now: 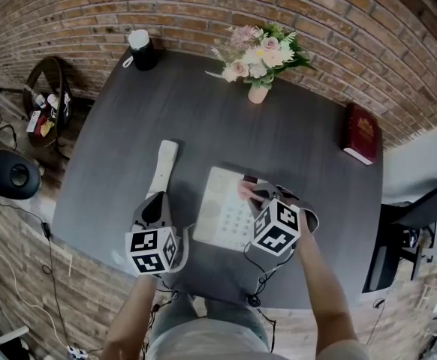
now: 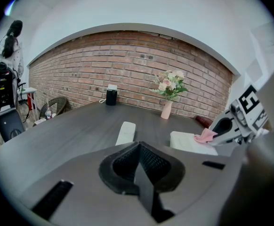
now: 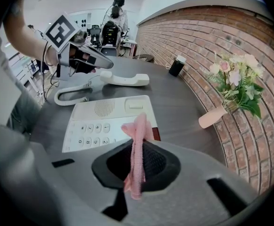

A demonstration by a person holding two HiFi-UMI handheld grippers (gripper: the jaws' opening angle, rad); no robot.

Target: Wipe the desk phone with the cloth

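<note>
The white desk phone (image 1: 226, 210) lies on the dark table, its handset (image 1: 164, 167) off the base and flat to its left. My right gripper (image 1: 254, 195) is over the phone's right part, shut on a pink cloth (image 1: 245, 190). In the right gripper view the cloth (image 3: 138, 142) hangs folded between the jaws above the keypad (image 3: 95, 132), and the handset (image 3: 125, 79) and coiled cord (image 3: 71, 96) lie beyond. My left gripper (image 1: 155, 203) is just left of the phone, near the handset's close end. Its jaws (image 2: 138, 148) are shut on nothing.
At the table's far edge stand a vase of flowers (image 1: 257, 57) and a black cylinder with a white top (image 1: 141, 49). A dark red book (image 1: 361, 133) lies at the right edge. Brick wall runs behind the table (image 1: 308, 126).
</note>
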